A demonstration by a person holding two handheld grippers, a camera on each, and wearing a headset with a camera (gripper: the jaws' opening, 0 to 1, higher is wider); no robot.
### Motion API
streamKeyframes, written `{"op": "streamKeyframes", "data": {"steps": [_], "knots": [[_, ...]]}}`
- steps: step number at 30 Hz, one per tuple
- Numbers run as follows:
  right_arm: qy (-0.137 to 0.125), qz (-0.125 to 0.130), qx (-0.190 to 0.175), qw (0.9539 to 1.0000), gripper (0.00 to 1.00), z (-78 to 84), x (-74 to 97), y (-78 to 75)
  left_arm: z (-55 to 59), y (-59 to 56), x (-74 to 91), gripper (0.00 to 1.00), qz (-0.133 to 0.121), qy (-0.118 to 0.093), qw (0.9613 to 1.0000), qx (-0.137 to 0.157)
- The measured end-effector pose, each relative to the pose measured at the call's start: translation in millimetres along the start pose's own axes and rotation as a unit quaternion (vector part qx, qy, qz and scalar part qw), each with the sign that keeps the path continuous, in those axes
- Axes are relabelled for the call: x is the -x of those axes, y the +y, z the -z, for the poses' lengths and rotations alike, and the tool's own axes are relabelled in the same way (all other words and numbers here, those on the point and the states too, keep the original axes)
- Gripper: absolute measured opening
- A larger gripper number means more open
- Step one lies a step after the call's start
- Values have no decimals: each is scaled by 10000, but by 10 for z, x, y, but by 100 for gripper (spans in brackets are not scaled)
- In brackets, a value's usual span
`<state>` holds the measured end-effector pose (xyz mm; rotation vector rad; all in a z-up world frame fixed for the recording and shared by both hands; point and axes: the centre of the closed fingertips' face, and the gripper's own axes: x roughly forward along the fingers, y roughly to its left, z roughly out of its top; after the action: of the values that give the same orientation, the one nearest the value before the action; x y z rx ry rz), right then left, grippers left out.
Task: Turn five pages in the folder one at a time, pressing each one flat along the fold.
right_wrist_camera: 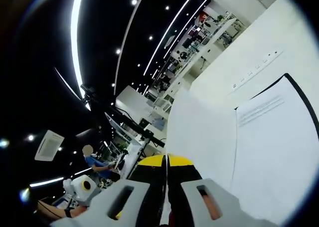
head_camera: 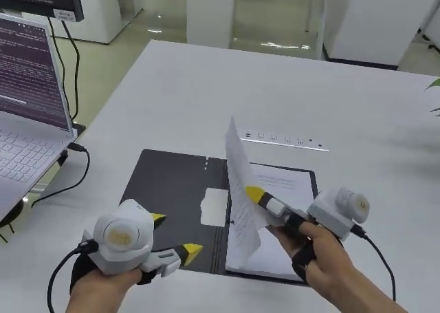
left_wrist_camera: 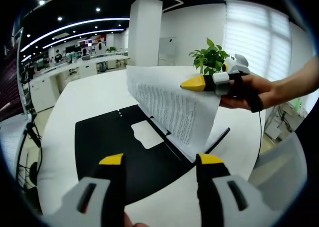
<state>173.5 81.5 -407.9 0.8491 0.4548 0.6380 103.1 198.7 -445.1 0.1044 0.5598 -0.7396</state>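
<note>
A black folder (head_camera: 168,189) lies open on the white table, its left inside cover bare save for a small white card (head_camera: 214,207). My right gripper (head_camera: 255,194) is shut on the edge of a printed page (head_camera: 240,189), which stands lifted upright over the fold. The remaining stack of pages (head_camera: 289,189) lies flat on the right half. In the left gripper view the lifted page (left_wrist_camera: 174,112) curves over the folder (left_wrist_camera: 109,142) with the right gripper (left_wrist_camera: 192,83) pinching it. My left gripper (head_camera: 175,236) hovers open at the folder's near left corner, holding nothing.
An open laptop (head_camera: 27,113) stands at the left table edge, with cables (head_camera: 75,162) trailing toward the folder. A white power strip (head_camera: 285,141) lies behind the folder. A potted plant (left_wrist_camera: 212,60) stands at the far end of the table.
</note>
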Motion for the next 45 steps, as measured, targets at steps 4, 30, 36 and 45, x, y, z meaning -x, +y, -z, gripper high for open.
{"op": "streamKeyframes", "data": {"steps": [4,30,36,45], "knots": [[140,-32,39,9999,0,106,-103,46,23,56,64,55,-78,-25,9999,77],[833,112,-211,9962,0,744,-606,-105,51,309,248,59,-372,-149,9983,425],[929,144,-245,9953,0,805,-696,-167,78,343,246,60,-379,-122,9981,477],[1131,198,-299,9929,0,968,-836,-214,122,335,235,61,-346,-59,9980,528]]}}
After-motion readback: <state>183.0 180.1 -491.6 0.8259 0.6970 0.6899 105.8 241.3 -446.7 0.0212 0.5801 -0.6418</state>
